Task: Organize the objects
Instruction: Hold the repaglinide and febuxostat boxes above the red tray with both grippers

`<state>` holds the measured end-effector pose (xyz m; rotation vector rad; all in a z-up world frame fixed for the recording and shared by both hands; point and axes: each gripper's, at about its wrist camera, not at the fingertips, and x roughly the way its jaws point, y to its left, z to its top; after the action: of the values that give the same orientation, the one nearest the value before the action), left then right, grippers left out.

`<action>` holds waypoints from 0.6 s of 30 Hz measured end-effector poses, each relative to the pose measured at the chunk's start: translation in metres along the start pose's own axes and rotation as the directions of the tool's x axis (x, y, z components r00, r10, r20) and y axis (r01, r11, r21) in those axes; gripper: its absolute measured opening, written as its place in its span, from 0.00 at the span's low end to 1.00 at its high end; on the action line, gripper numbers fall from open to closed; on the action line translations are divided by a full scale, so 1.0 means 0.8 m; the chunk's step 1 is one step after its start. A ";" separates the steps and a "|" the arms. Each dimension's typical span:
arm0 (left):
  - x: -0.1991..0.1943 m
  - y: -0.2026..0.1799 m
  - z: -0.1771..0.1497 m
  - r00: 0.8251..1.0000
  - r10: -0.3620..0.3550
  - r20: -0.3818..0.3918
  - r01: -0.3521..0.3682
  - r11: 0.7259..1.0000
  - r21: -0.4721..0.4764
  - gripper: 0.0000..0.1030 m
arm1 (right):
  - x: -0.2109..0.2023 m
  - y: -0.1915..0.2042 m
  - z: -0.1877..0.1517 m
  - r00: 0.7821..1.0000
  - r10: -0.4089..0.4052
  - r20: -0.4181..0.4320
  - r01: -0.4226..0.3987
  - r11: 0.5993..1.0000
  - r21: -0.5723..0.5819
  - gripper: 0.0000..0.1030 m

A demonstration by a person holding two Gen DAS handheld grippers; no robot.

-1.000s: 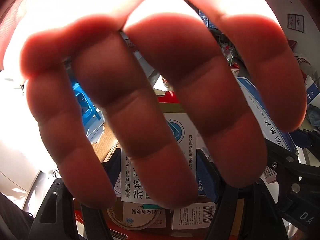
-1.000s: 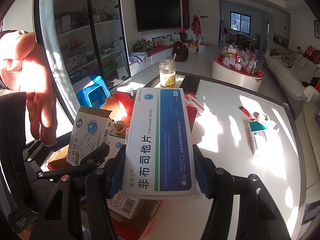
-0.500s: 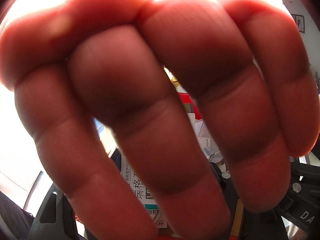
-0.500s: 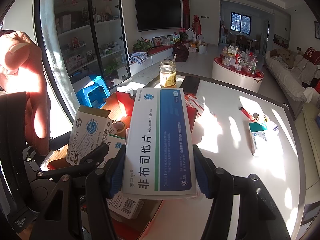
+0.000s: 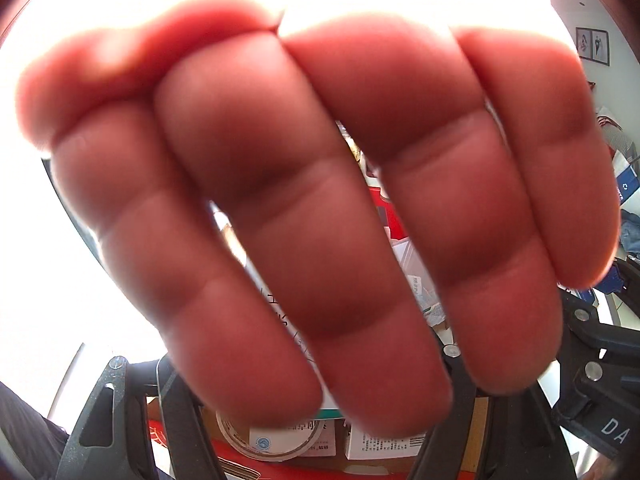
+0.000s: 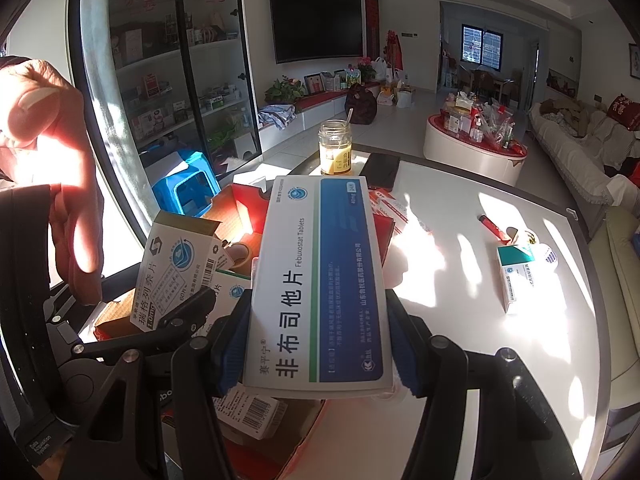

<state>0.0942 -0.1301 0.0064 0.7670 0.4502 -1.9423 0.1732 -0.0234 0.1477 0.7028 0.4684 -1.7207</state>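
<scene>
While a hand [image 5: 312, 220] is blocking the left gripper's view, the right gripper [image 6: 316, 344] is pinching the light, crushable tablet box [image 6: 320, 280] by its long edges.

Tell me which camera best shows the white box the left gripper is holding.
Right wrist view: the white box shows clearly in the left gripper. In the left wrist view, a hand covers nearly all of it.

A glass jar [image 6: 335, 147] with yellow contents is seen beyond the jaws, a black television [image 6: 316, 20] above it, a blue stool [image 6: 188, 190] to their left, a sofa [image 6: 580, 148] far right.
</scene>
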 end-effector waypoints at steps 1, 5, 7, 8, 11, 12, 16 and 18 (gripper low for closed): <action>0.001 0.000 0.000 1.000 0.000 -0.001 0.000 1.000 0.000 0.74 | 0.000 0.000 0.000 1.000 0.001 -0.001 -0.001 1.000 -0.001 0.59; 0.002 0.000 0.001 1.000 0.000 -0.001 0.000 1.000 0.000 0.74 | 0.001 0.000 0.002 1.000 0.000 -0.004 0.000 1.000 -0.003 0.59; 0.003 0.000 0.001 1.000 0.002 0.000 -0.002 1.000 0.002 0.74 | 0.002 0.000 0.002 1.000 -0.003 -0.003 0.003 1.000 -0.003 0.59; 0.004 0.000 0.001 1.000 0.002 0.000 -0.002 1.000 0.003 0.74 | 0.002 -0.001 0.004 1.000 -0.006 -0.003 0.005 1.000 -0.006 0.59; 0.006 0.001 0.001 1.000 0.003 -0.001 -0.003 1.000 0.002 0.74 | 0.002 -0.001 0.005 1.000 -0.006 -0.003 0.006 1.000 -0.007 0.59; 0.005 0.000 0.000 1.000 0.005 0.000 -0.005 1.000 0.003 0.74 | 0.002 -0.001 0.005 1.000 -0.005 -0.003 0.005 1.000 -0.006 0.59; 0.002 -0.008 -0.008 1.000 0.025 -0.005 -0.025 1.000 0.015 0.74 | 0.002 -0.003 0.006 1.000 0.004 -0.004 -0.004 1.000 0.006 0.59; 0.003 -0.009 -0.007 1.000 0.030 -0.004 -0.030 0.999 0.018 0.74 | 0.004 -0.010 0.008 1.000 0.022 -0.009 -0.021 0.999 0.030 0.59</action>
<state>0.0887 -0.1248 0.0004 0.7857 0.4223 -1.9195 0.1638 -0.0273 0.1499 0.7351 0.4407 -1.7080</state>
